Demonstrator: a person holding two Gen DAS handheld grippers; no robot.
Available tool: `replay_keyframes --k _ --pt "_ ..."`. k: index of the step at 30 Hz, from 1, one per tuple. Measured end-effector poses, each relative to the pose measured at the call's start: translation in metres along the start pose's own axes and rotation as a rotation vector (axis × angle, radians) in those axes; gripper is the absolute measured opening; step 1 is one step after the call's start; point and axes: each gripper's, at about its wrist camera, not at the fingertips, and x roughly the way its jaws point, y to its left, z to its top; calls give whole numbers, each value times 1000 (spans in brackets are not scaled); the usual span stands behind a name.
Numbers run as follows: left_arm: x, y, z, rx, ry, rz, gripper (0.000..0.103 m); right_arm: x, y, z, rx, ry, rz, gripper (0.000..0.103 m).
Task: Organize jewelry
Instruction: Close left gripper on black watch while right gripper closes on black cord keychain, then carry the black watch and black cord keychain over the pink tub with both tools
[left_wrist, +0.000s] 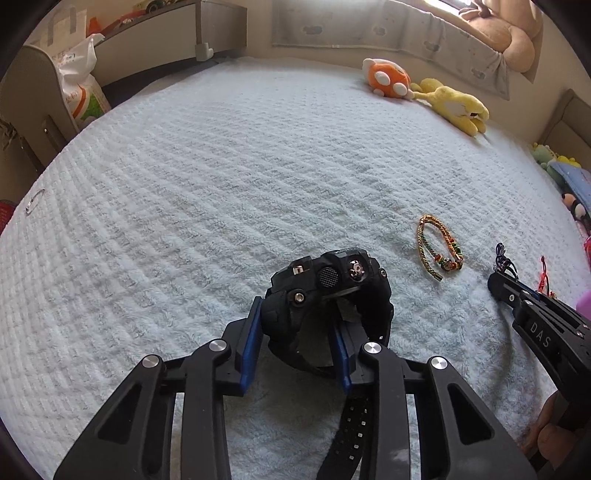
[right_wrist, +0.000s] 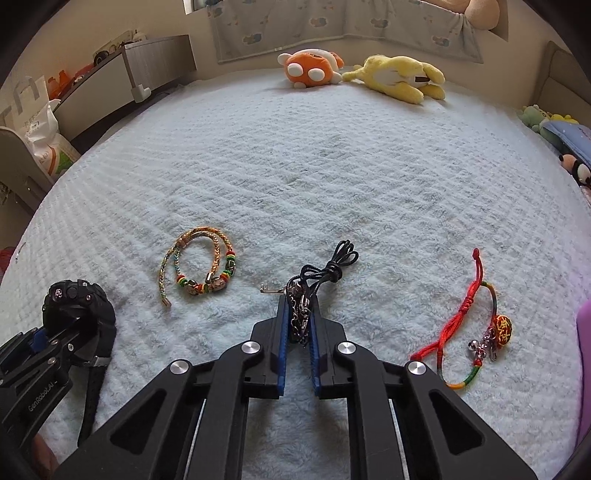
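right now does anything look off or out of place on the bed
Nothing looks damaged. One stray: a small metal ring lies alone at the blanket's far left edge, well apart from the bracelets. The left gripper holds the watch.

A home bedroom, likely a child's: ahead of the grippers spreads a bed under a pale fluffy blanket (right_wrist: 295, 166), an orange plush toy (right_wrist: 312, 70) and a yellow plush toy (right_wrist: 399, 79) at its far edge, more stuffed toys (right_wrist: 546, 118) far right.

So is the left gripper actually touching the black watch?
Touching. The left wrist view shows the left gripper with both blue pads pressed against the black watch.
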Motion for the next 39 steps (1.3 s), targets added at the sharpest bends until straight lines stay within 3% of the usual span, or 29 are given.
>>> replay_keyframes --k 19,29,39 --pt "-57 5 7 51 -28 -49 15 -70 29 -19 -36 22 41 10" --pt "-89 9 19 79 -64 -56 15 -109 36 -16 -24 5 47 10" --pt "-155 13 29 155 -82 -77 15 -182 51 -12 -29 -3 60 10"
